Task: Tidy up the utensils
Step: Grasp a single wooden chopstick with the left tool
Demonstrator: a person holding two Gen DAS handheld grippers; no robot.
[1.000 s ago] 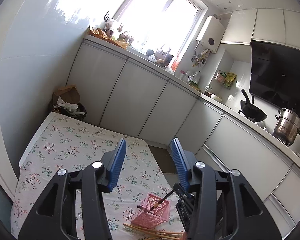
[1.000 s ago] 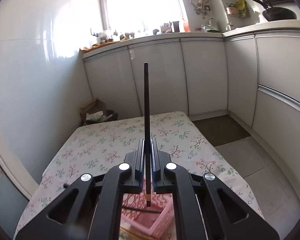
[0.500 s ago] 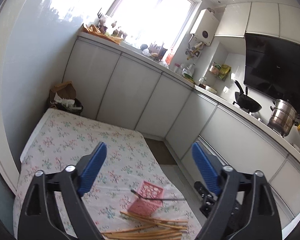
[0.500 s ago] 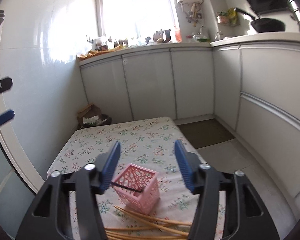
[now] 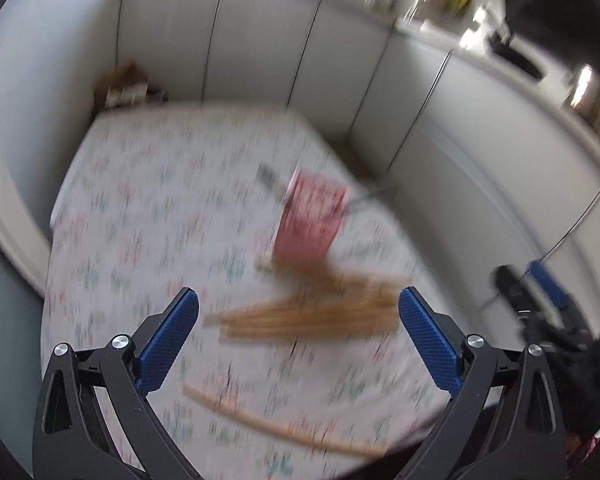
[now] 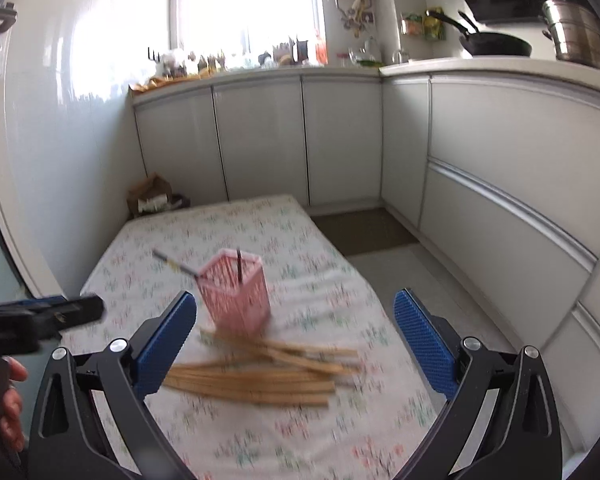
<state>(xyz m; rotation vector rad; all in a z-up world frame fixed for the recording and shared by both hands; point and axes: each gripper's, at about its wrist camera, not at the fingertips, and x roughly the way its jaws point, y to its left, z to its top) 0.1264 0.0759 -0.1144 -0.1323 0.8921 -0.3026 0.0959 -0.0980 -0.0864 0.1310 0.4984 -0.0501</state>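
Observation:
A pink lattice holder [image 6: 236, 294] stands on the floral tablecloth [image 6: 340, 420], with two dark chopsticks [image 6: 239, 264] in it, one leaning left. A pile of wooden chopsticks [image 6: 256, 376] lies just in front of it. My right gripper [image 6: 295, 297] hovers over that pile, jaws opening wide, nothing between them. In the blurred left wrist view the holder [image 5: 310, 216] and the pile [image 5: 308, 314] lie ahead, and one loose wooden chopstick [image 5: 276, 424] is nearer. My left gripper [image 5: 298, 295] tilts down over the pile, jaws opening, empty. It also shows at the left edge [image 6: 40, 316].
White cabinets line the far and right sides. A bin with a cardboard box [image 6: 152, 198] sits at the table's far left corner, and a floor mat [image 6: 364, 230] lies beyond. A wok [image 6: 496, 46] and steel pot [image 6: 576, 32] stand on the counter. A hand [image 6: 10, 400] shows at lower left.
The right gripper let the dark chopstick go into the pink holder, opened wide and drew back. The left gripper opened wide and tipped down towards the wooden chopsticks.

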